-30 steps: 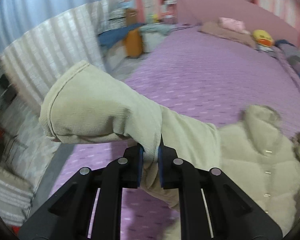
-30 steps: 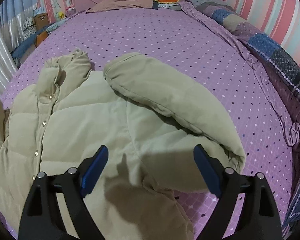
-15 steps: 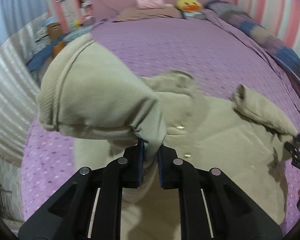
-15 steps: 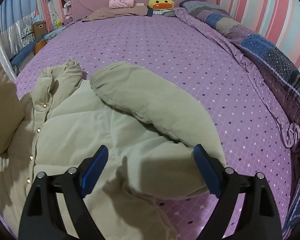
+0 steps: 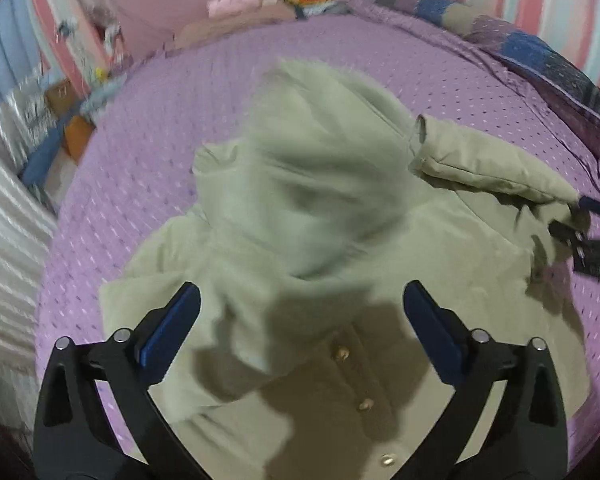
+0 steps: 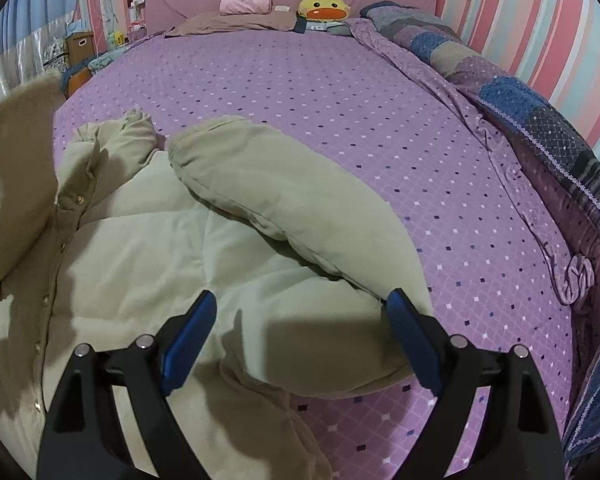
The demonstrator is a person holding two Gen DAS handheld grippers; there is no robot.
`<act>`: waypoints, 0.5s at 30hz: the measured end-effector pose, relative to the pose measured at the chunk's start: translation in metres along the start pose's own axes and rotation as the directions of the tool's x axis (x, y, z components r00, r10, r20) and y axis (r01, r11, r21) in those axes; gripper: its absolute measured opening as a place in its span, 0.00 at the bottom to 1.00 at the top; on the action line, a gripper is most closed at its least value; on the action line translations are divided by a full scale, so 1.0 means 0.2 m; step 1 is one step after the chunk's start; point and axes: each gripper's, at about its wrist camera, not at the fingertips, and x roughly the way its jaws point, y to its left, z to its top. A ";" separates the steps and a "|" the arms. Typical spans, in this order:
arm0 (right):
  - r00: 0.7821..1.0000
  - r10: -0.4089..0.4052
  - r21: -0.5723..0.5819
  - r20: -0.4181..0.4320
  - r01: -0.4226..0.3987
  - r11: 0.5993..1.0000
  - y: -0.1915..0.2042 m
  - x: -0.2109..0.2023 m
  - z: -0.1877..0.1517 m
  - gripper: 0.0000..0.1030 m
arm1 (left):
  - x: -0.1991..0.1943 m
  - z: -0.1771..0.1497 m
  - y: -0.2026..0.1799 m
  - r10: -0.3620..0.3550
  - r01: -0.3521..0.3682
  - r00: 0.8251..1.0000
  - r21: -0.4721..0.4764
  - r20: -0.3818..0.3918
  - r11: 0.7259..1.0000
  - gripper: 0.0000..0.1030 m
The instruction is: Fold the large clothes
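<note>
The beige padded jacket (image 5: 440, 280) is lying buttoned-side up on the purple bed (image 6: 300, 92). The left gripper (image 5: 300, 320) is opening its jaws, nothing pinched, dropping a blurred sleeve (image 5: 300, 200) mid-frame. The right gripper (image 6: 300, 328) is hovering with its jaws spread. Letting that sleeve settle flat across the chest should keep the fold tidy.

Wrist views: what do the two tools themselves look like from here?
Both match. The left tool and right tool each have two black plastic fingers with triangular cut-outs and silver round fasteners on top, tipped with blue pads on the inner faces. No cables, markings or sleeves show.
</note>
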 end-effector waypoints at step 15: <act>0.985 0.161 -0.111 -0.064 -0.168 0.980 0.42 -0.02 0.05 0.84 | 0.25 -0.39 0.76 0.164 -0.209 0.967 -0.238 -0.195 0.949 0.97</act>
